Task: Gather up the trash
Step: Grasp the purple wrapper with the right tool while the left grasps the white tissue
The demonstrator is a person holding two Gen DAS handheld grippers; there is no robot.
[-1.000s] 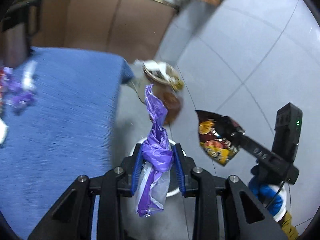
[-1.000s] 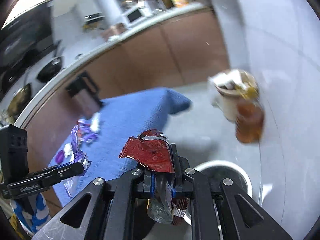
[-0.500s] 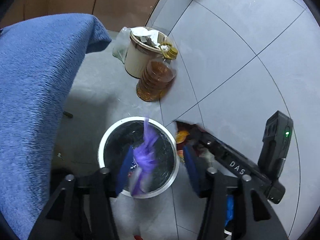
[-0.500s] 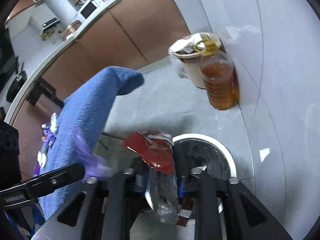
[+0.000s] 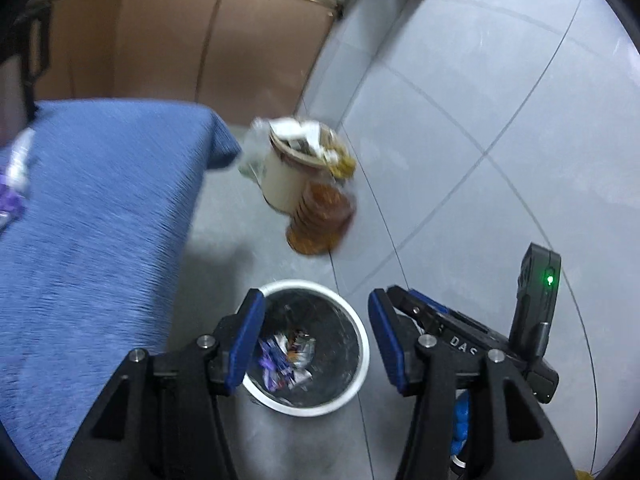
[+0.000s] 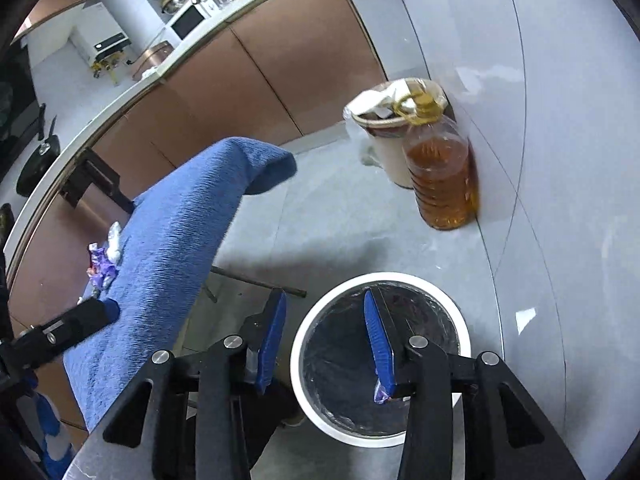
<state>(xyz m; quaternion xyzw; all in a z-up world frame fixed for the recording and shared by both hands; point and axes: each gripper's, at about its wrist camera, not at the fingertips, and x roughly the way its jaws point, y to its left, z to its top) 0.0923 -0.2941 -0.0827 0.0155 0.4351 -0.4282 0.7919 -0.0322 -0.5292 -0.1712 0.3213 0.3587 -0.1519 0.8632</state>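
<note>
My left gripper stands open above a white-rimmed bin with a black liner, and nothing is between its blue pads. Crumpled wrappers, purple and silver, lie at the bin's bottom. My right gripper hangs over the same bin with its jaws opening and nothing between them. A small purple scrap shows by its right finger. More wrappers lie on the blue-clothed table. From the left wrist, the right gripper sits just right of the bin.
A beige bin stuffed with paper and a large bottle of amber oil stand on the grey floor by the tiled wall. Brown cabinets run behind the table. The left gripper reaches in at the table's near edge.
The left jaws opened and the purple wrapper dropped into the bin. The right jaws opened and the red wrapper left them. The right gripper sank toward the bin.
</note>
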